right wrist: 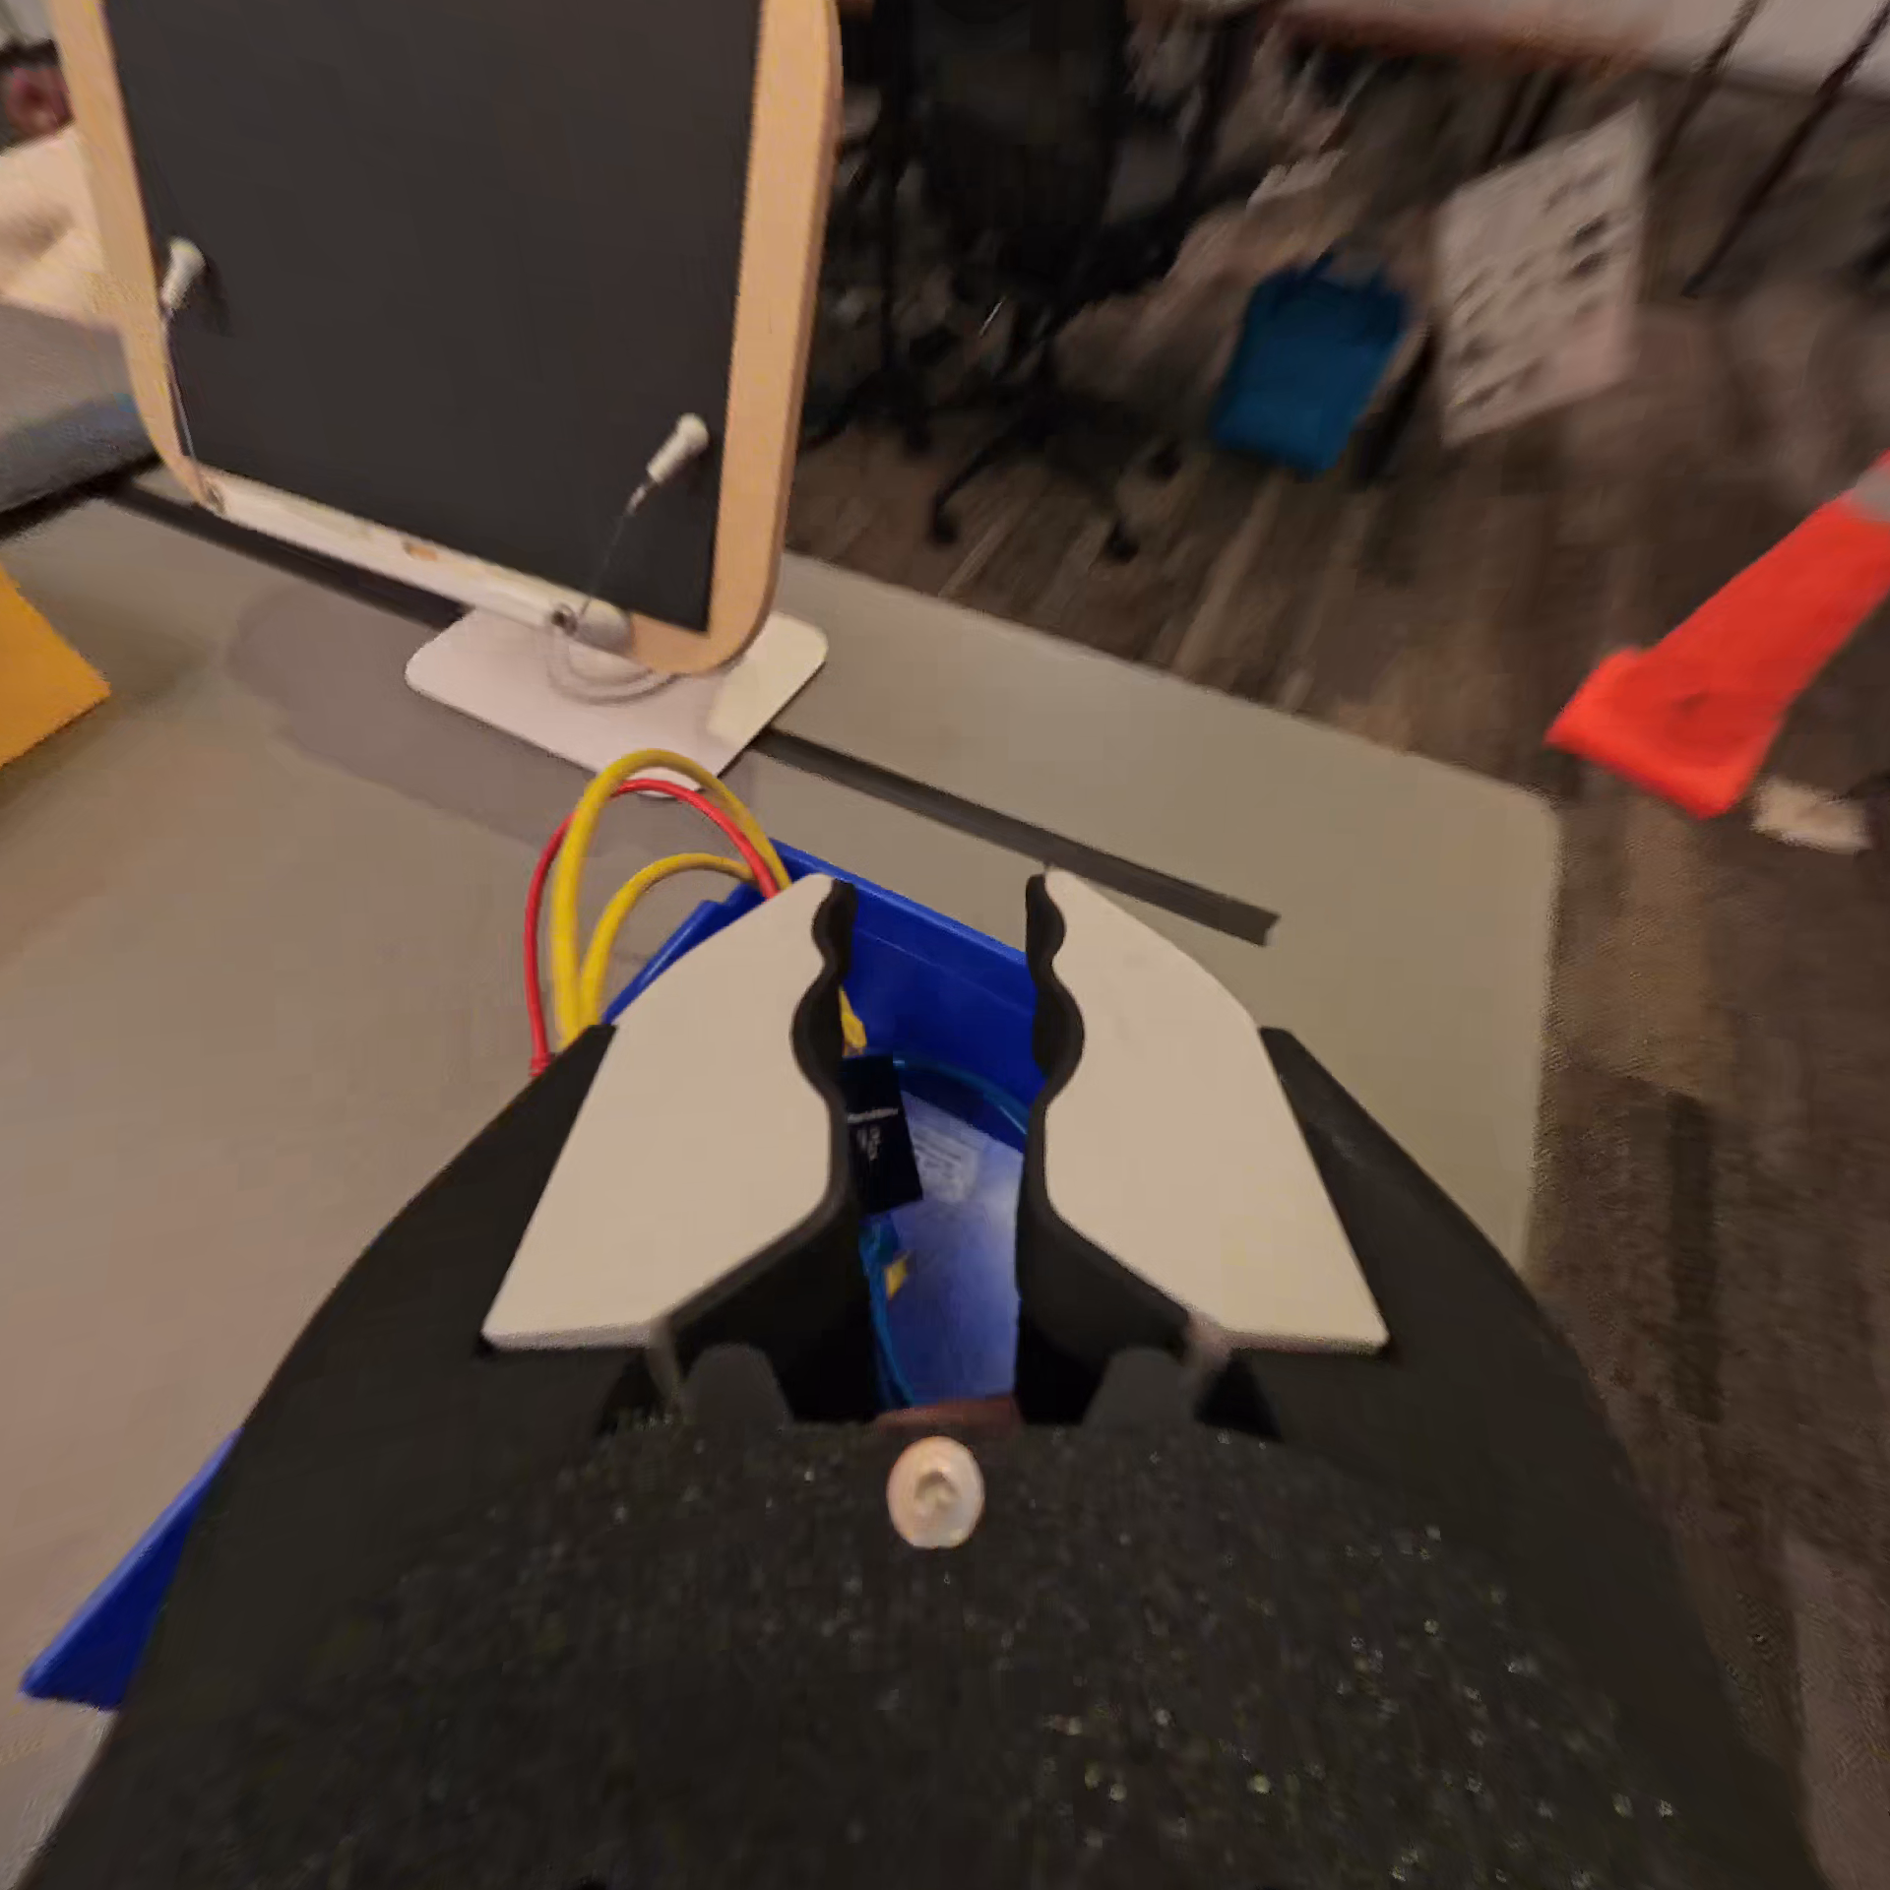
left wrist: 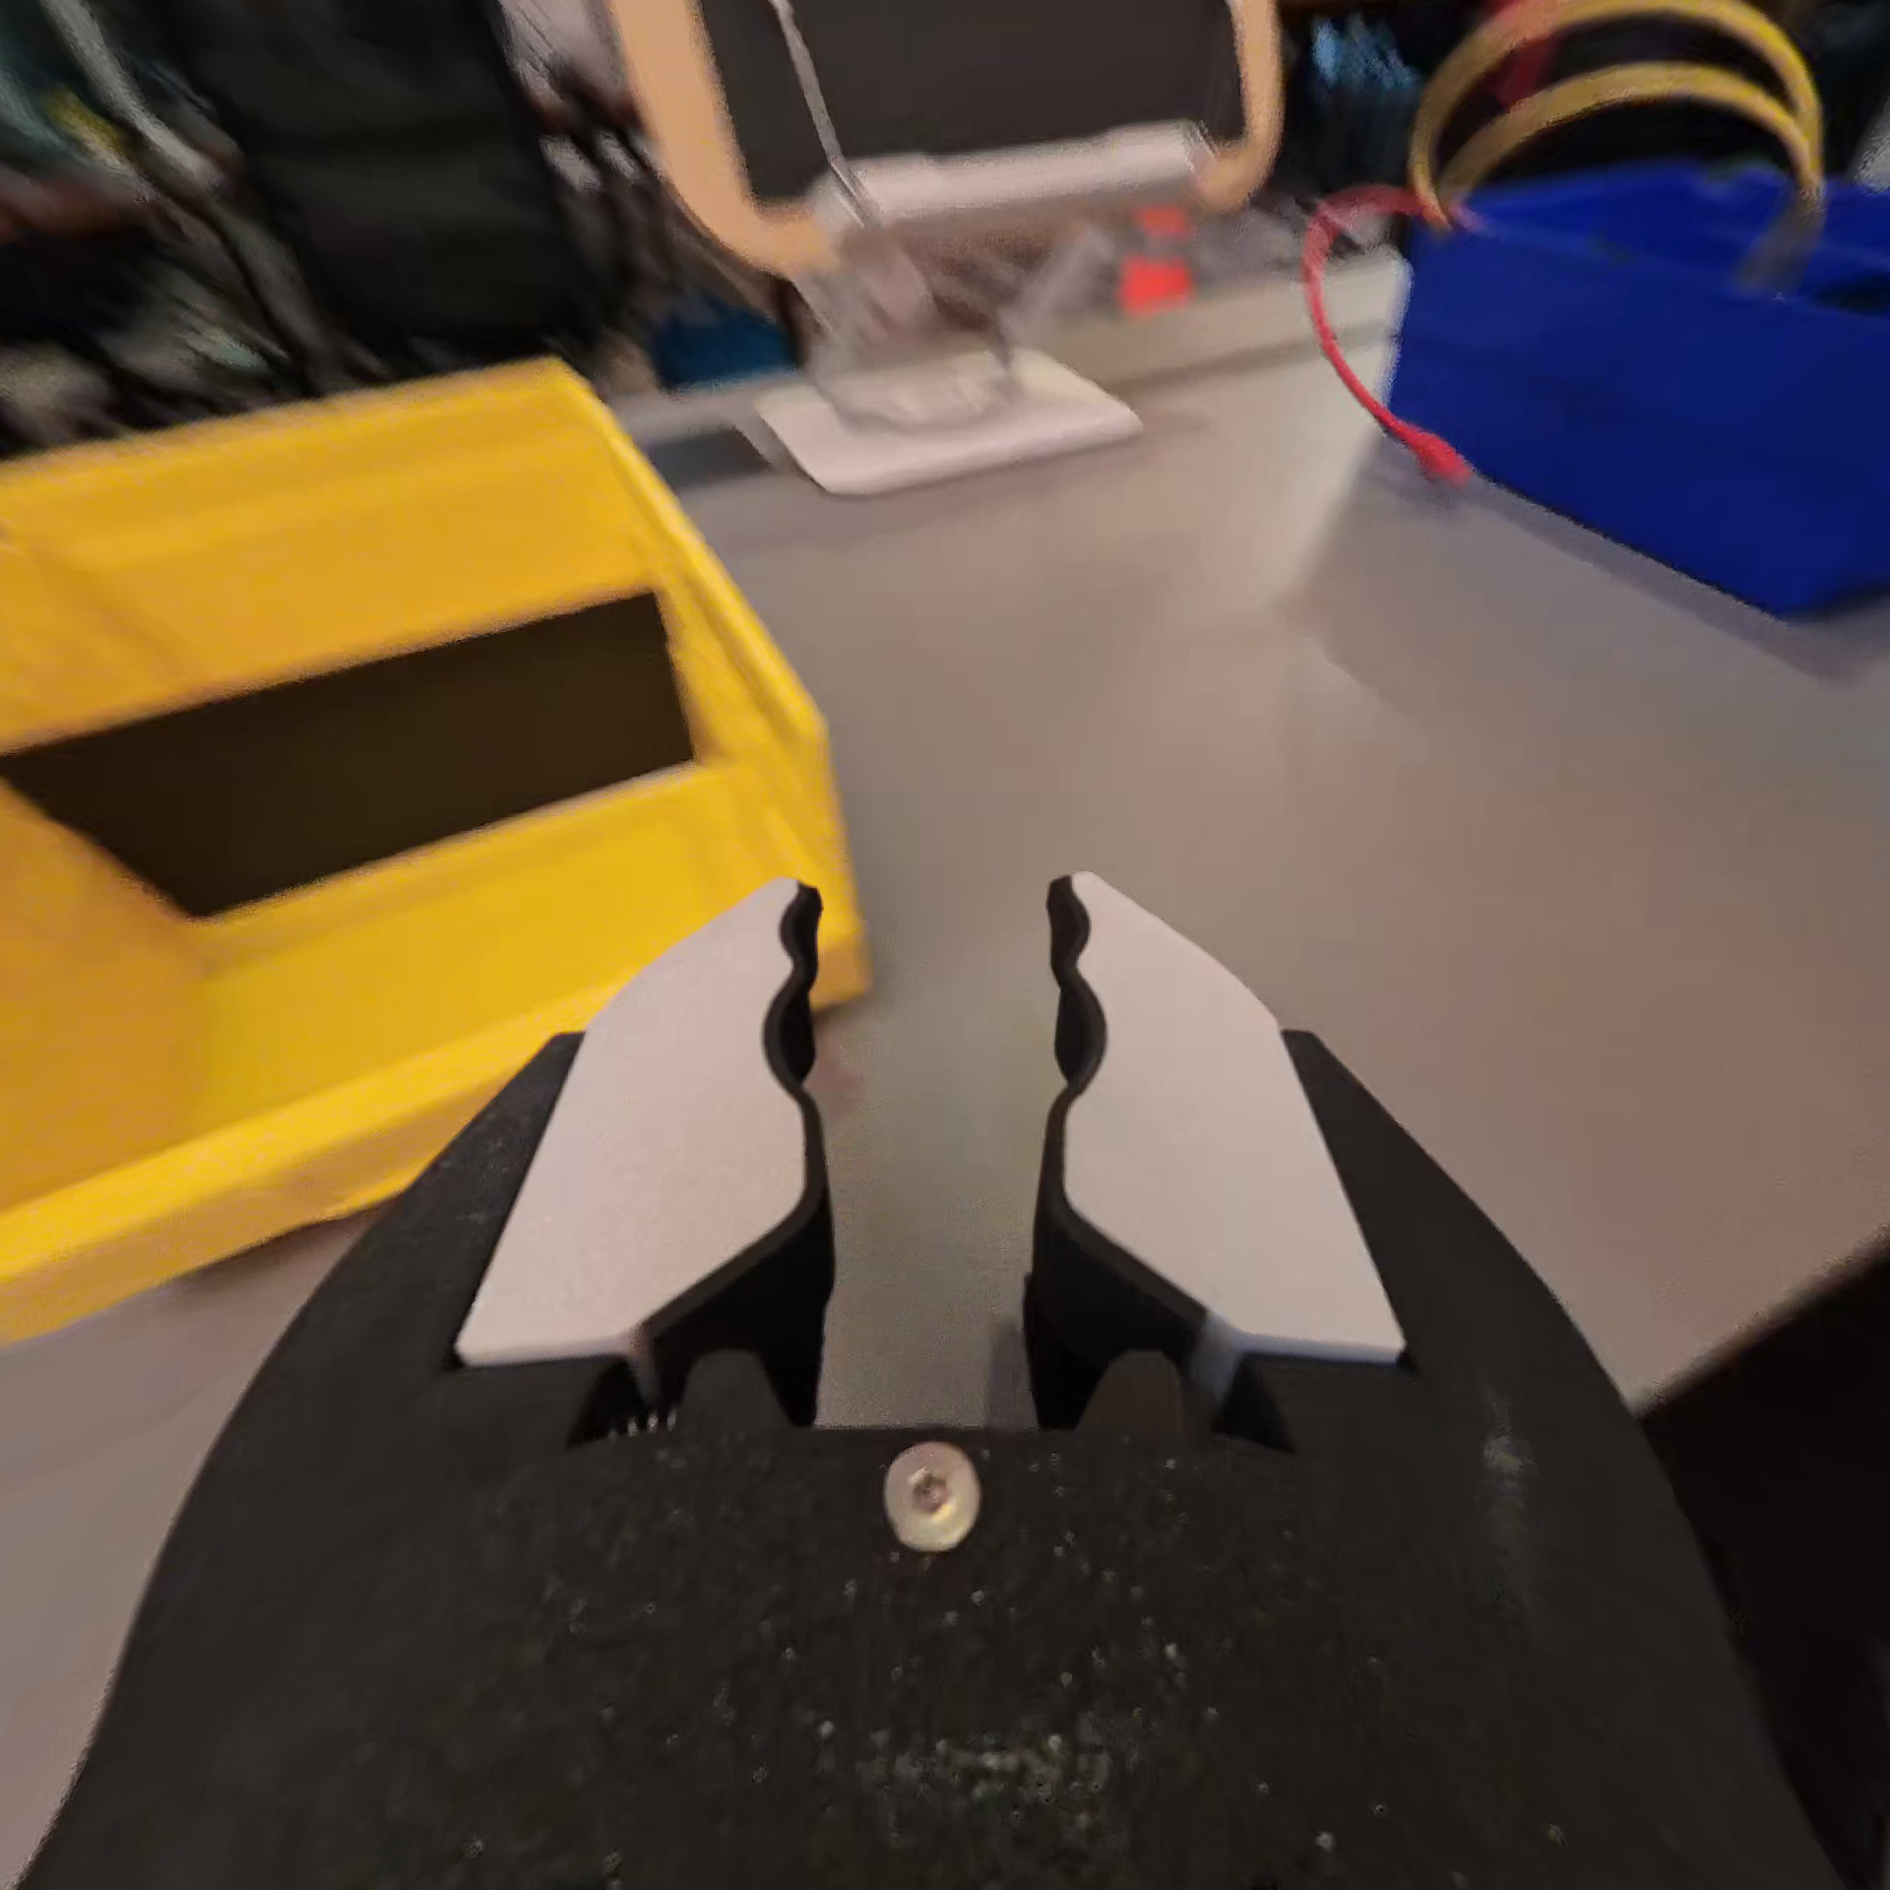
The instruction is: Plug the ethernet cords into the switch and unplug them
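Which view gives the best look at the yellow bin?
The left wrist view: the yellow bin fills its left side, showing its dark front opening, beside the open left gripper. The right wrist view catches only a yellow corner at its left edge.

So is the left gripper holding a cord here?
No, the left gripper is open and empty above the bare grey table.

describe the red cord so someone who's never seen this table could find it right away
Start at the blue bin on the grey table, to the right of the yellow bin. Cords arch over its rim. The red cord is the thin one whose loose plug end rests on the table beside the bin; the yellow cords loop higher.
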Available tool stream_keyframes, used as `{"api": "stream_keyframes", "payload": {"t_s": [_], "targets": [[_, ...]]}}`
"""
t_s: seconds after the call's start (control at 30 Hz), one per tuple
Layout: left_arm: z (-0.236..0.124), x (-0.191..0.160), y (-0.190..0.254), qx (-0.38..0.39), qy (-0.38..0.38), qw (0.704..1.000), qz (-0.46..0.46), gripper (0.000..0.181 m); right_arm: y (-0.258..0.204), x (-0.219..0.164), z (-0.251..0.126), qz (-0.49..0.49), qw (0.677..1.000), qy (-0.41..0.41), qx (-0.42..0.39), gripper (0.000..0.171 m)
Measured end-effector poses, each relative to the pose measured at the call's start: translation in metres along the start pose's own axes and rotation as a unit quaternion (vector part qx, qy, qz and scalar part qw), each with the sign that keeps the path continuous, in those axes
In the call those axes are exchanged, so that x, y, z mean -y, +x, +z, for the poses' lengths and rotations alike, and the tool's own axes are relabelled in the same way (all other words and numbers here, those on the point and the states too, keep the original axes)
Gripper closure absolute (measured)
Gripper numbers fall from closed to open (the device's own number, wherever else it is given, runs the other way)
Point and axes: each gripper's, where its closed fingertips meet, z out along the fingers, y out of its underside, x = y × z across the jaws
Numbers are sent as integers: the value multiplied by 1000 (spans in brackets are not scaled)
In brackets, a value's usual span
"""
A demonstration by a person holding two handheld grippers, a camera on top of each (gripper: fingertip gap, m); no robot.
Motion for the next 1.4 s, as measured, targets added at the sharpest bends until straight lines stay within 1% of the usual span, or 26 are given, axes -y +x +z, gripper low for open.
{"api": "stream_keyframes", "payload": {"t_s": [0.07, 0.1, 0.13, 0.17, 0.23, 0.3, 0.4, 0.47, 0.5, 0.63, 0.73, 0.8, 0.93, 1.1, 1.4], "targets": [[-22, 16, -31, 93, 54, 994, 21, 138, -22, -9, -42, -31, 997, 54, -55, 138], [-34, 17, -44, 134, 65, 988, 28, 139, -35, -20, -58, -32, 993, 78, -79, 138], [-44, 13, -54, 160, 60, 985, 30, 141, -49, -34, -72, -20, 990, 96, -98, 138], [-51, 7, -61, 177, 47, 983, 27, 143, -68, -52, -80, -7, 990, 106, -97, 137], [-59, -9, -69, 187, 22, 982, 2, 144, -102, -95, -91, 27, 991, 91, -94, 133], [-59, -20, -71, 180, 6, 983, -27, 144, -130, -132, -99, 70, 989, 86, -96, 132], [-52, -31, -73, 164, -14, 985, -50, 144, -147, -173, -105, 109, 982, 87, -126, 136], [-47, -42, -73, 156, -42, 986, -49, 146, -147, -197, -105, 110, 981, 64, -149, 146], [-45, -46, -72, 152, -53, 986, -47, 146, -148, -202, -105, 110, 982, 51, -145, 143], [-43, -50, -73, 144, -63, 986, -58, 147, -144, -200, -101, 78, 985, 46, -147, 141], [-39, -58, -68, 126, -82, 985, -87, 147, -146, -204, -96, 73, 987, 37, -139, 142], [-39, -62, -68, 127, -94, 983, -90, 147, -147, -207, -94, 71, 988, 32, -134, 142], [-42, -64, -74, 144, -101, 981, -78, 147, -145, -207, -95, 82, 988, 34, -128, 143], [-44, -66, -76, 140, -102, 981, -92, 148, -144, -207, -97, 99, 987, 38, -124, 143], [-41, -69, -70, 125, -109, 981, -98, 148, -142, -206, -99, 93, 986, 39, -135, 143]]}}
